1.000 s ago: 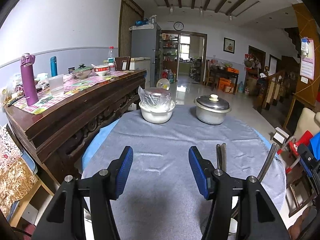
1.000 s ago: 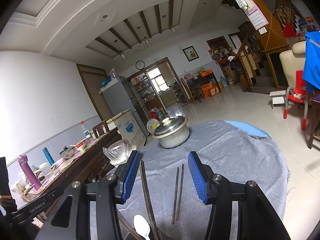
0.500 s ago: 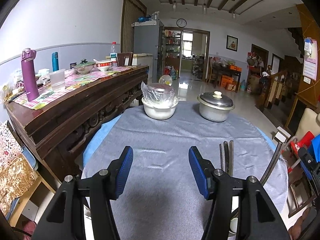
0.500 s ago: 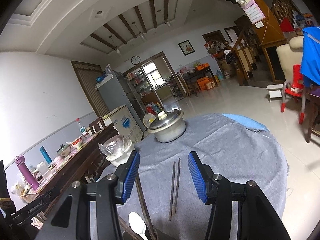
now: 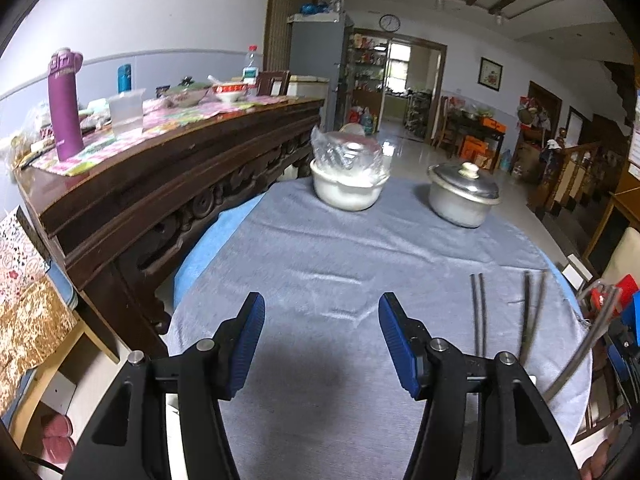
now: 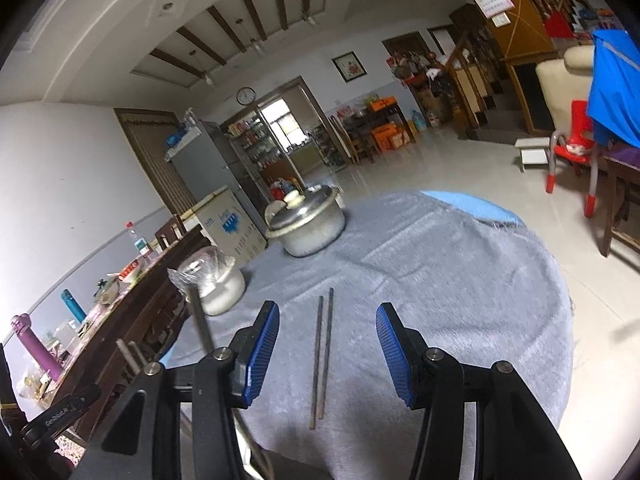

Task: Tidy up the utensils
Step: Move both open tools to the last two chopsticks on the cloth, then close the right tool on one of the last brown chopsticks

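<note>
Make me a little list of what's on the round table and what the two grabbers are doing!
table cover: grey cloth
back of table: white pot topped with clear plastic, metal pot with lid on
utensils: pair of chopsticks lying flat on the cloth, side by side
left gripper: open, holding nothing, bare cloth in front
right gripper: open, holding nothing, chopsticks lying in line between its fingers, not gripped

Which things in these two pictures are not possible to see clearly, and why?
- White bowl contents: left wrist view, crinkled plastic hides them.
- Metal pot contents: right wrist view, lid covers them.
- Chopsticks near ends: left wrist view, left tool hides them.
</note>
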Demonstrator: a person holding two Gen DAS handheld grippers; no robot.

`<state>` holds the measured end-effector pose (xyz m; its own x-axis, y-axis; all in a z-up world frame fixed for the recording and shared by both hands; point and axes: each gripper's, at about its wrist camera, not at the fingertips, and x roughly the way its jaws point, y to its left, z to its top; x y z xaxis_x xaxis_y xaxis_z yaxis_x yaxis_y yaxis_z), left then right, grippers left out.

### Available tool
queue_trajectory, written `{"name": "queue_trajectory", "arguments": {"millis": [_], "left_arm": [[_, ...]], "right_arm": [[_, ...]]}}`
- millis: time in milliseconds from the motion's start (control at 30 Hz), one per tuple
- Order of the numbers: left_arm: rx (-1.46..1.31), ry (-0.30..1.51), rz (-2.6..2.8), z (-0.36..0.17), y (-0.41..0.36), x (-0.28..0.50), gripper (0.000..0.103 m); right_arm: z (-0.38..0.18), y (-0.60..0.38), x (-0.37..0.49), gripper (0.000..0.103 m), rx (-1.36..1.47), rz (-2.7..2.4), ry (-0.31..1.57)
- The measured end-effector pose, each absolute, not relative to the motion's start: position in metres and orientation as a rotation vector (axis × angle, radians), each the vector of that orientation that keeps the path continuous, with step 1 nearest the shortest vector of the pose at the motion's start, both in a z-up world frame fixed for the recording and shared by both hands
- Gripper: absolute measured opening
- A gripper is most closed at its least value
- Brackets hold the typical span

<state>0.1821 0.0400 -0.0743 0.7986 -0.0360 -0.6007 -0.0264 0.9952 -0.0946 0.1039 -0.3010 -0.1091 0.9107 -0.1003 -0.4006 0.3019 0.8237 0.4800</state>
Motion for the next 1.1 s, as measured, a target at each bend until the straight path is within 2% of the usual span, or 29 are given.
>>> {"name": "queue_trajectory", "arguments": {"millis": [633,1100], "left_arm": [[-0.076,0.909,0.031,-0.159,0.030,0.245,0.060],[-0.011,0.941,0.020,-0.176,0.011,0.289,0.060]], "right_arm": [[-0.180,-0.337,0.158,0.054,0.647,-0.247,0.589],[-0.196,-0.361,0.221,0.054,0.623,-0.200,0.696]]}}
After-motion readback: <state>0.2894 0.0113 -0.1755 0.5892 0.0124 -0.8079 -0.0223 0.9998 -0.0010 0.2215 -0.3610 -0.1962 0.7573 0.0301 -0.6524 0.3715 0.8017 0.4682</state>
